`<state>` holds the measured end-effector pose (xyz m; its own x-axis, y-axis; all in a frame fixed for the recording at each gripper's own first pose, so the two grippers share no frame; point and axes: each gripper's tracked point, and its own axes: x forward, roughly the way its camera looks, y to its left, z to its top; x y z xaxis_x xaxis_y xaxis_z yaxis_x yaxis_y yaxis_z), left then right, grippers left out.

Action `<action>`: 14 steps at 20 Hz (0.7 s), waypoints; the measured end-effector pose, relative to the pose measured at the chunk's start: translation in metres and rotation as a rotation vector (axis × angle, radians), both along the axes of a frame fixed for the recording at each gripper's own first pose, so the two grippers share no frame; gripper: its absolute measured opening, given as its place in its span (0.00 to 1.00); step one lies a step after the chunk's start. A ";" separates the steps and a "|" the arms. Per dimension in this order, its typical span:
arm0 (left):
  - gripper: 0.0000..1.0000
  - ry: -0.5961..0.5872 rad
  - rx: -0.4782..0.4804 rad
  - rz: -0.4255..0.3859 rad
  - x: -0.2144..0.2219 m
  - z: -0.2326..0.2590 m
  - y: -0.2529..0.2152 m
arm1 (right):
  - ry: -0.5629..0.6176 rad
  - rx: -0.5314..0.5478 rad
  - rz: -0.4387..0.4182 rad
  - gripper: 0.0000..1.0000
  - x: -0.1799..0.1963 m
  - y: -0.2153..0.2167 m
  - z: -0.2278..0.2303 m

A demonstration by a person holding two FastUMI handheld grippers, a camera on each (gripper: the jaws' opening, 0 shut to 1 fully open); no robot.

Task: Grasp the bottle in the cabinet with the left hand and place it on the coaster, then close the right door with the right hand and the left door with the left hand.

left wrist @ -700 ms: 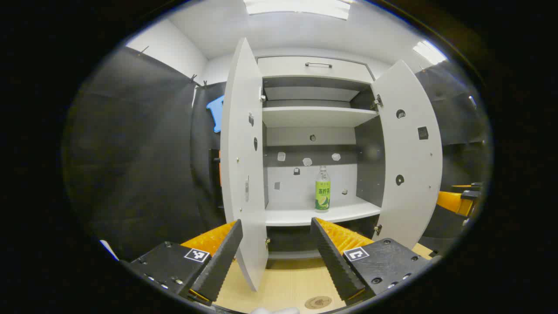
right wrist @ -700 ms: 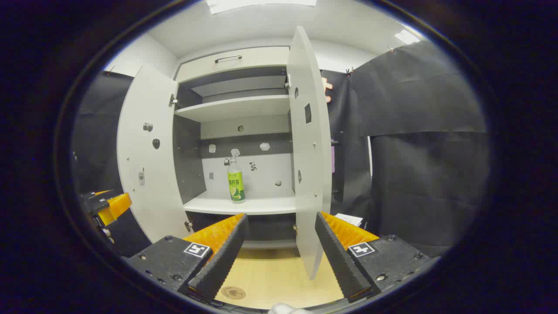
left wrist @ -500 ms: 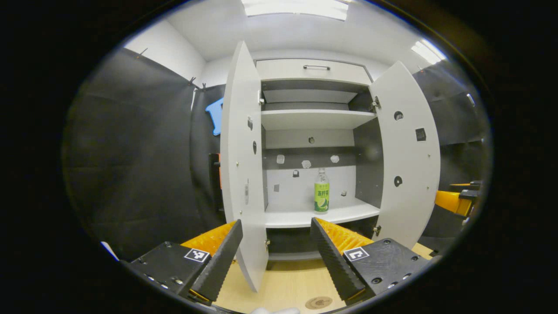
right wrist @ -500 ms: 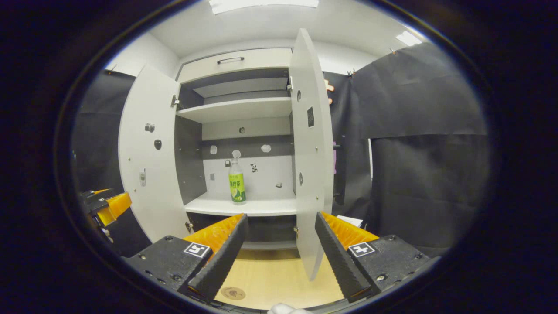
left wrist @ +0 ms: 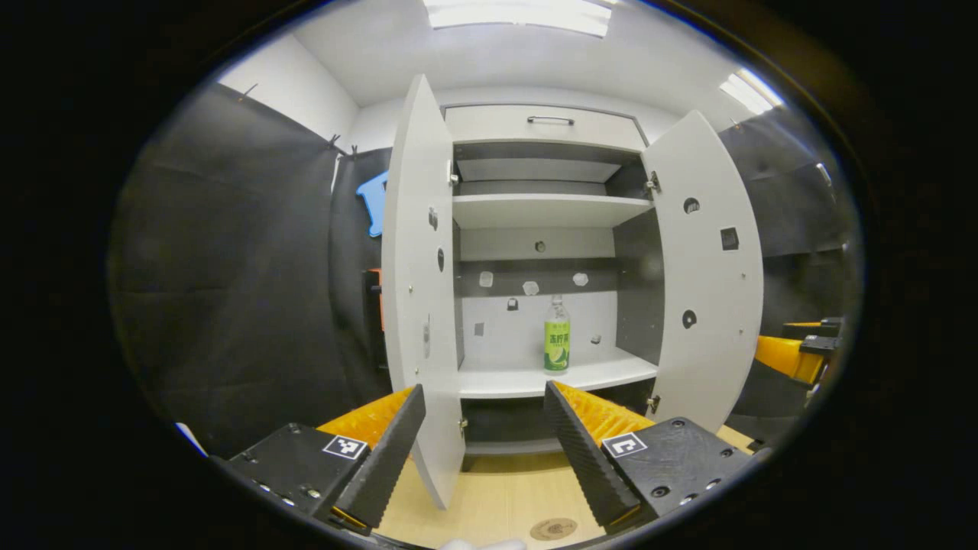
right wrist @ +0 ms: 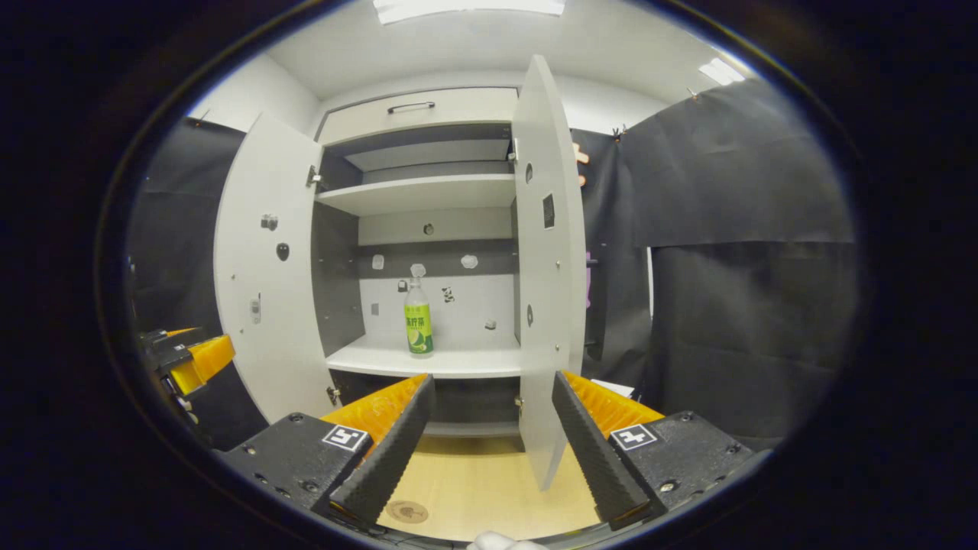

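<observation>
A clear bottle (left wrist: 556, 337) with a green label stands upright on the lower shelf (left wrist: 535, 380) of the white cabinet; it also appears in the right gripper view (right wrist: 417, 321). Both doors hang wide open: the left door (left wrist: 416, 290) and the right door (left wrist: 707, 267). A round brown coaster (left wrist: 554, 528) lies on the wooden tabletop, low in the left gripper view and likewise in the right gripper view (right wrist: 406, 511). My left gripper (left wrist: 483, 439) is open, well short of the cabinet. My right gripper (right wrist: 489, 435) is open too, nothing between its fingers.
An upper shelf (left wrist: 546, 208) and a drawer with a metal handle (left wrist: 550, 121) sit above the bottle. Black cloth walls flank the cabinet on both sides. The other gripper shows at the view edges (left wrist: 795, 355), (right wrist: 183, 359). The light wooden tabletop (right wrist: 474, 489) lies in front of the cabinet.
Both views have shifted slightly: the cabinet and bottle sit a little lower and further left in the left gripper view. Both grippers stay open and the doors have not moved.
</observation>
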<state>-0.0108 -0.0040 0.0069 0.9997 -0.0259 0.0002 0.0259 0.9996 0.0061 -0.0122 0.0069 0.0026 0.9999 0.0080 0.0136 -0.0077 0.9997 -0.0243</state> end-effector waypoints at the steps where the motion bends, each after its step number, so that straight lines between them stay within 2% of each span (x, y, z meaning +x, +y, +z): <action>1: 0.96 0.001 0.001 0.000 0.000 0.000 0.000 | 0.001 -0.001 0.001 1.00 -0.001 0.001 0.000; 8: 0.96 0.007 0.000 -0.004 0.007 -0.001 0.000 | 0.015 -0.010 0.007 1.00 -0.001 0.001 -0.005; 9: 0.96 0.006 0.003 -0.002 0.011 0.000 0.000 | 0.016 -0.009 0.008 1.00 0.000 0.002 -0.005; 10: 1.00 0.002 0.010 -0.002 0.016 0.002 -0.002 | 0.018 -0.010 0.010 1.00 0.000 0.002 -0.005; 11: 0.96 -0.002 0.016 -0.003 0.023 0.004 -0.004 | 0.020 -0.011 0.013 1.00 0.000 0.003 -0.005; 13: 0.96 -0.021 0.019 -0.014 0.040 0.009 -0.011 | 0.021 -0.016 0.016 1.00 0.001 0.003 -0.003; 14: 1.00 -0.028 0.019 -0.024 0.050 0.013 -0.016 | 0.022 -0.018 0.013 1.00 0.001 0.002 -0.001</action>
